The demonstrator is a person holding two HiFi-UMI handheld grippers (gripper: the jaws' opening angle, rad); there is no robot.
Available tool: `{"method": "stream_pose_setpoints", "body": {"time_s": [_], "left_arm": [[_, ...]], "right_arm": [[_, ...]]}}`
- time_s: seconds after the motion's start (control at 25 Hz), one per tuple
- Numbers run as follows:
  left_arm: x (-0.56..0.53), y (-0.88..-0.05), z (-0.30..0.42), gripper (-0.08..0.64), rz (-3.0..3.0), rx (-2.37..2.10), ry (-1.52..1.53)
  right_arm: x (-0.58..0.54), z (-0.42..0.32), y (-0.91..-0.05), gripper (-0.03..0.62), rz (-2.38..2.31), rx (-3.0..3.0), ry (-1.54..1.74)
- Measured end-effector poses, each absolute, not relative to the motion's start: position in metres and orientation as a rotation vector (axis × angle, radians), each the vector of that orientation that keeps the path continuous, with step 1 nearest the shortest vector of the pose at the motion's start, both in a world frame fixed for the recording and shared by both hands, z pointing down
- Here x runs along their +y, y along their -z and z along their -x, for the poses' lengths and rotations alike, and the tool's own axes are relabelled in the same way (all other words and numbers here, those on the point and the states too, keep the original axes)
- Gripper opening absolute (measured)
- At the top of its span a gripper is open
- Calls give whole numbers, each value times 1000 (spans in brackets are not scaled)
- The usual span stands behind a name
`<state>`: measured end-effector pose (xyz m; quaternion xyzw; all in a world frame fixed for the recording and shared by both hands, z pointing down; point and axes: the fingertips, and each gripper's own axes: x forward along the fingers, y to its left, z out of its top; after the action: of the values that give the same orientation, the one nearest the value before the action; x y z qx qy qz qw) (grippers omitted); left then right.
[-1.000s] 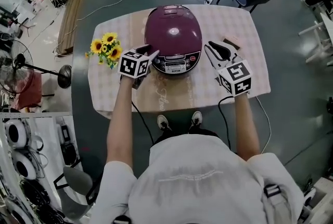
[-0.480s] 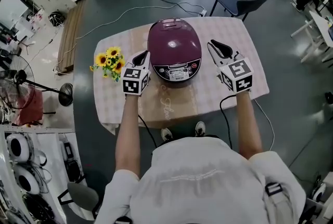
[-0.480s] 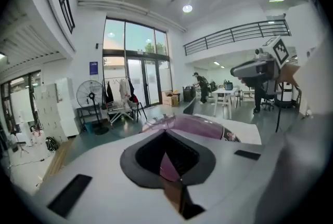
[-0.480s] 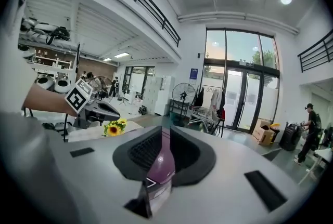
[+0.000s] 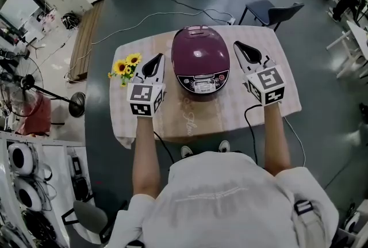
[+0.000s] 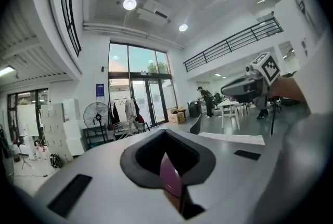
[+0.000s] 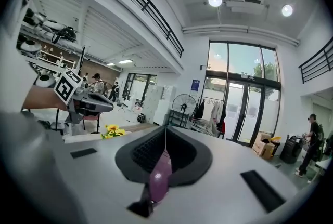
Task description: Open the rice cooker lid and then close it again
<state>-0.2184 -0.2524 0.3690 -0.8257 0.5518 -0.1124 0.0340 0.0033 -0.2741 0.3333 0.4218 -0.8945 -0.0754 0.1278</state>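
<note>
- Head view: the rice cooker (image 5: 201, 57), purple with a control panel facing the person, stands mid-counter (image 5: 230, 109) on a checked cloth. Its lid is down.
- Head view: the left gripper (image 5: 156, 60) is just beside the cooker's left flank and the right gripper (image 5: 238, 46) is just beside its right flank. Neither touches the cooker, and both point away from the person.
- Head view: a bunch of sunflowers (image 5: 127, 65) lies at the counter's left edge, outboard of the left gripper. A dark chair (image 5: 270, 11) stands behind the far right corner. A pedestal fan (image 5: 17, 77) is on the floor well to the left.
- Head view only: the cooker's position and closed lid can be read here. The gap between the jaws is too small to judge from this height.
- Left gripper view: the jaws are pressed together with nothing pinched. A thin purple sliver shows at the seam, and I cannot tell whether it is the cooker itself or a reflection of it.
- Left gripper view: the camera looks level across the room, so the cooker body is out of frame. The other gripper hangs at the right edge. Glass doors (image 6: 140, 93) are visible far off.
- Right gripper view: the jaws are closed tip to tip and empty, with the same purple sliver at the seam.
- Right gripper view: the other gripper and the sunflowers show at the left. A distant person (image 7: 312, 140) stands at the right edge.
</note>
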Motion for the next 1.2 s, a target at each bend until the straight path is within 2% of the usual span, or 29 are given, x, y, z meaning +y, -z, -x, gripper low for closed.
{"method": "stream_pose_setpoints", "body": {"time_s": [0.68,1.2], "left_arm": [[-237,-287,207,15,2400,1580,246],[-235,-266,196,15,2395,1518,223]], "right_arm": [[-266,2,-286,28,-1234,-2616,414],[-262,7,-276,26,-1240,-2633,424]]}}
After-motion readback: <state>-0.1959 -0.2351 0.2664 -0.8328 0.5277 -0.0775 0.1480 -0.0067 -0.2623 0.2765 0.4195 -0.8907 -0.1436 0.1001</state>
